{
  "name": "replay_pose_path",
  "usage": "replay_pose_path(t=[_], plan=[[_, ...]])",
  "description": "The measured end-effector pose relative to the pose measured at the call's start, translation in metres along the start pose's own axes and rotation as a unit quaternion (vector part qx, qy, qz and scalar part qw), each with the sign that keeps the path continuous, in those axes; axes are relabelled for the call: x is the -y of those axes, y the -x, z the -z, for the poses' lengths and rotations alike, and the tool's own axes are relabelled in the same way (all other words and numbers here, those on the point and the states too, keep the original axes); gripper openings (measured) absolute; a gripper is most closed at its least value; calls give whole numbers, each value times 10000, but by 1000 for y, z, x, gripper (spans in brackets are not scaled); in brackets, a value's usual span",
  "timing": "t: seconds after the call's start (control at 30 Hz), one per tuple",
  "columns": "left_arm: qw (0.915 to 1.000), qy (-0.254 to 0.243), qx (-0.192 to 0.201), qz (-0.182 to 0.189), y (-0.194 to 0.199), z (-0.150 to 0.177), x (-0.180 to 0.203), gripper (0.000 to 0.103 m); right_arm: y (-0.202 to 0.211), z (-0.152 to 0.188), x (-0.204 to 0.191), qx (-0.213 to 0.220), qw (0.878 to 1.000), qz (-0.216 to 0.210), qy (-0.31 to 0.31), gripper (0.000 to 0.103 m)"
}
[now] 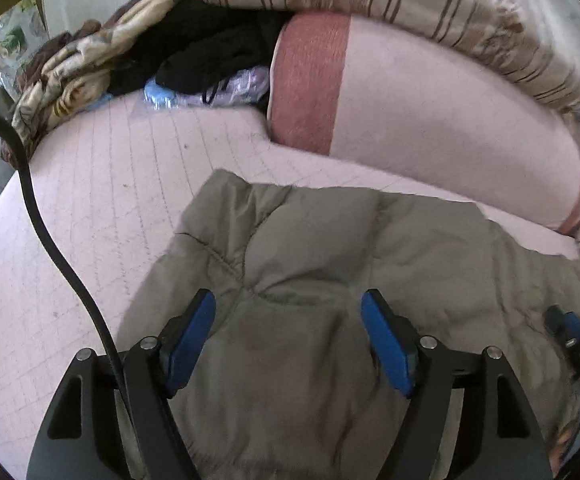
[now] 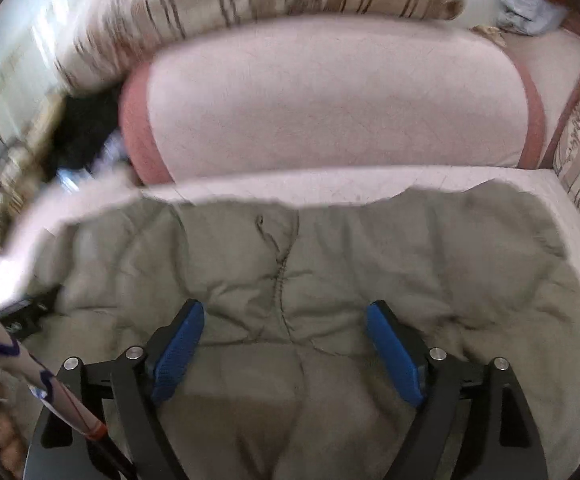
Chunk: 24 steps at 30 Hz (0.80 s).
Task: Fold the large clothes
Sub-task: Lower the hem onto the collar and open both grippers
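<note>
Above the olive padded jacket [image 1: 330,248], your left gripper [image 1: 288,312] and right gripper [image 2: 286,322] hover, fingers apart, empty; next, grasp an edge for folding.

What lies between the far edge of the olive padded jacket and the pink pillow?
Only a bare strip of pink quilted sheet separates the jacket from the pillow, clearest in the right wrist view.

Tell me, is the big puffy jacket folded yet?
Partly, maybe. The olive quilted jacket lies spread flat on the pink bed sheet, so laying it out looks done. Right now neither the left gripper nor the right gripper holds it; both are open above it. Any further folds and tidying are still left.
</note>
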State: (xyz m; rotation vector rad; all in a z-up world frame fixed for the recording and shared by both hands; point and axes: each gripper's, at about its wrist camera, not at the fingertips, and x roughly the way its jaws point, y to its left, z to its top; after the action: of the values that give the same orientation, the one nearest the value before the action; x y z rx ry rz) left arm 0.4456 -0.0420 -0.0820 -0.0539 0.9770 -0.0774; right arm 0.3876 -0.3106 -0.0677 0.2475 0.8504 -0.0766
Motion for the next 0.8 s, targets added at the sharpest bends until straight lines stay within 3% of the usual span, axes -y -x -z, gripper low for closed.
replay_pose_path(t=[0.1,0.2,0.37,0.47,0.6,0.8], plan=[[9997,-212,55,-128,4,9,-1,75,28,8,26,220,9996,88,-141,88],[9980,-359,-66,-518,-17,18,-3,75,18,21,54,79,9980,592,-200,88],[9994,-115,-55,-324,-12,19,-13,75,-2,28,83,-223,9963,569,-609,88],[9995,-136,241,-152,23,25,-19,75,19,27,76,-125,9966,643,-492,88],[9956,-363,846,-193,84,54,-31,75,64,38,72,137,9983,434,-368,88],[9867,-578,1385,-624,152,115,-41,75,130,91,78,170,9994,154,-260,88]])
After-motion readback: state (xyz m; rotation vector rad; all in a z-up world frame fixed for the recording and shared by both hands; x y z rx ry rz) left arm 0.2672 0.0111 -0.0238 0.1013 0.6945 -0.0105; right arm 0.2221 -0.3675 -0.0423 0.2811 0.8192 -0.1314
